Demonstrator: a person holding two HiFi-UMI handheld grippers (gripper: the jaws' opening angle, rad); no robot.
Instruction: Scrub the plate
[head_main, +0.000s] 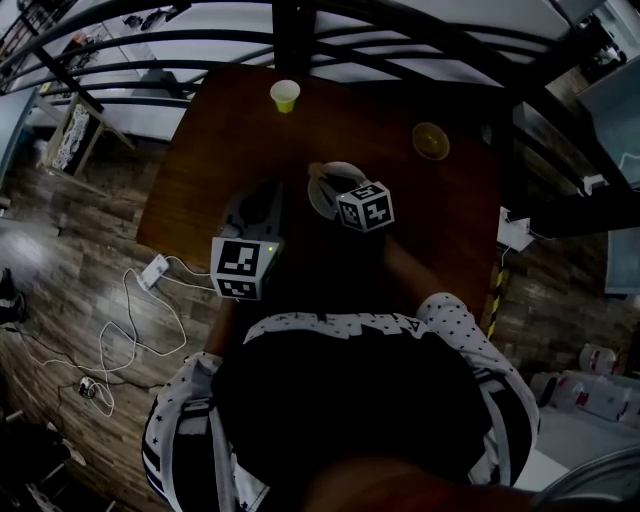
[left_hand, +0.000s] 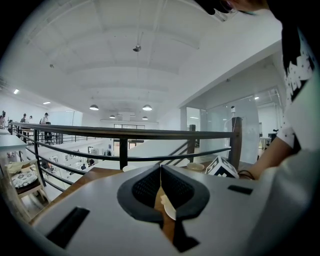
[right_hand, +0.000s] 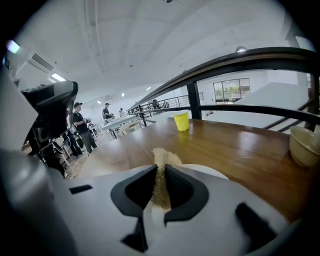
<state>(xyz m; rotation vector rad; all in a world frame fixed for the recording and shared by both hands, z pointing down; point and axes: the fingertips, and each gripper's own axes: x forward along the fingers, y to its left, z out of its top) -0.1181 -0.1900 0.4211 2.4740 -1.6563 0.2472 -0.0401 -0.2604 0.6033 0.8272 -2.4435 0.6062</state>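
A white plate (head_main: 340, 172) lies near the middle of the dark wooden table (head_main: 240, 130). My right gripper (head_main: 322, 180) hangs over the plate's left part, shut on a tan sponge (right_hand: 161, 161) that sticks out past the jaws above the plate (right_hand: 205, 171). My left gripper (head_main: 268, 198) is to the left of the plate, jaws shut with nothing between them (left_hand: 160, 171). Through the gap behind its pads I see a sliver of the plate (left_hand: 170, 209). Much of the plate is hidden under the right gripper's marker cube (head_main: 365, 207).
A yellow cup (head_main: 285, 96) stands at the table's far edge and a yellowish bowl (head_main: 431, 141) at the far right. A black railing (right_hand: 260, 60) runs behind the table. White cables (head_main: 130, 330) lie on the floor at the left.
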